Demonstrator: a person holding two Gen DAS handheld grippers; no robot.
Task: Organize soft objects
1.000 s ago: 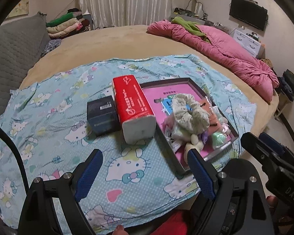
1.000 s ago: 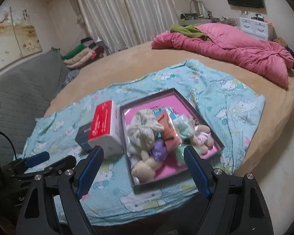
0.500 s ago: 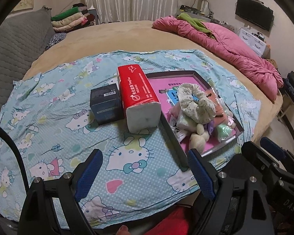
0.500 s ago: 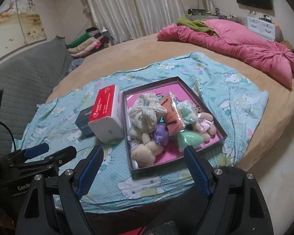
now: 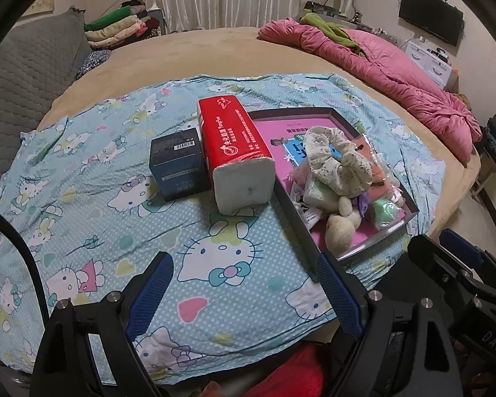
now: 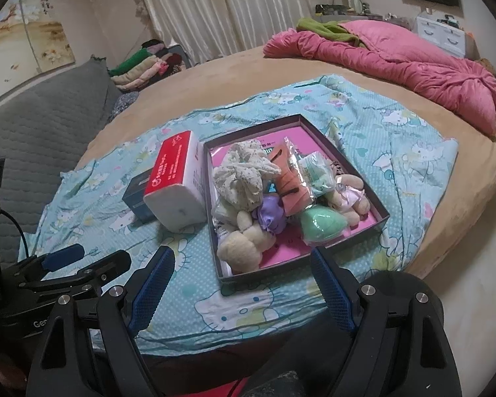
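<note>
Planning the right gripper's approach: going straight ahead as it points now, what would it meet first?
Probably the cream plush at the tray's near end; the right gripper is open. Depth is uncertain.

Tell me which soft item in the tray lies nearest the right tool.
The cream plush toy, at the tray's near-left corner. The green sponge, purple piece and floral scrunchie sit farther back.
</note>
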